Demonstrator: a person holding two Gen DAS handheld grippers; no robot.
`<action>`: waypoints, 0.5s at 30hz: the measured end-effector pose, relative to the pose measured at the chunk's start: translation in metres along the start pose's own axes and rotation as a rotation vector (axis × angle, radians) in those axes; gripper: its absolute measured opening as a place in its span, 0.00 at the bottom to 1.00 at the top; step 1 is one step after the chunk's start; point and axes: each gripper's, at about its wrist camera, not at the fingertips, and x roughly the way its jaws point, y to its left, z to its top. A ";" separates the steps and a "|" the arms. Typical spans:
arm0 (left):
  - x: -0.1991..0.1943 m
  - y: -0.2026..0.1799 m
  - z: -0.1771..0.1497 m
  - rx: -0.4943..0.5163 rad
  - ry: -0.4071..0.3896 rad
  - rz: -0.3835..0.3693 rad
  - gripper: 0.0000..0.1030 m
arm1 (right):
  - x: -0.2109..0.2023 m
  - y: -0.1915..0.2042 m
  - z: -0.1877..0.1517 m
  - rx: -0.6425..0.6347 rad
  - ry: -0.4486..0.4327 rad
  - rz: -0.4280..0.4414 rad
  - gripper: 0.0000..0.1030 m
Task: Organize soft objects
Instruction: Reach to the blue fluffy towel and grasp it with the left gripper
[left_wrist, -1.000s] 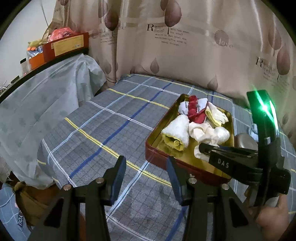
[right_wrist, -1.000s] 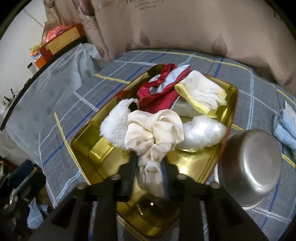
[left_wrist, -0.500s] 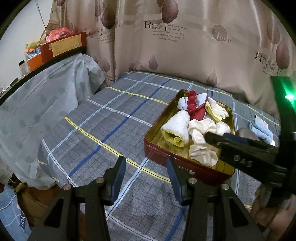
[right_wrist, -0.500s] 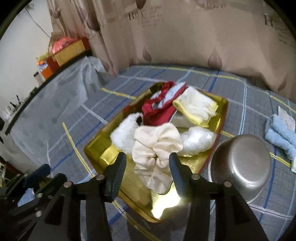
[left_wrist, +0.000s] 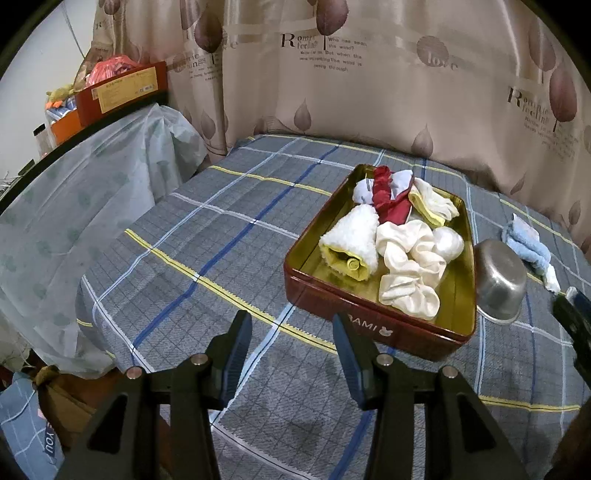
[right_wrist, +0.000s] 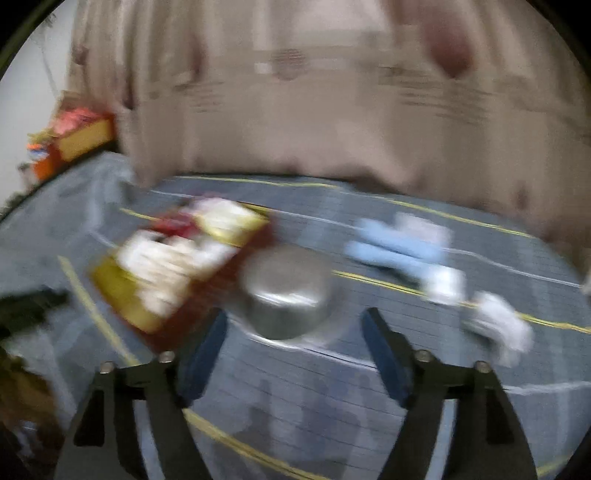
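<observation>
On the plaid bedcover (left_wrist: 221, 229) a red tin tray (left_wrist: 373, 326) with a gold inside is sitting, and it is holding the soft things: a cream scrunchie (left_wrist: 410, 266) nearest the front rim, a fluffy white roll with a yellow lining (left_wrist: 351, 243) lying to its left, a shiny white pouf (left_wrist: 448, 242) touching it on the right, a red and white cloth (left_wrist: 388, 192) and a pale yellow cloth (left_wrist: 432, 201) at the far end. Letters reading "AMI" with a small bear mark are showing on the tray's front wall. Just beside the tray an upturned steel bowl (left_wrist: 500, 280) is resting, with a light blue towel (left_wrist: 528, 249) lying beyond it. The curtain (left_wrist: 369, 74) is showing "love" and "Romantic feeling". The left gripper (left_wrist: 291, 354) is hovering short of the tray, jaws apart and holding nothing. The right gripper (right_wrist: 295, 350) is facing the bowl, its view badly blurred, jaws spread wide and empty
</observation>
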 end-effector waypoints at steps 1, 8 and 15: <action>0.000 0.000 -0.001 0.001 0.002 0.001 0.45 | -0.001 -0.017 -0.007 0.007 0.010 -0.052 0.77; -0.001 -0.015 -0.008 0.052 0.002 0.010 0.45 | 0.005 -0.144 -0.044 0.193 0.107 -0.294 0.77; -0.011 -0.043 -0.005 0.154 0.004 -0.051 0.45 | 0.011 -0.211 -0.065 0.346 0.153 -0.376 0.79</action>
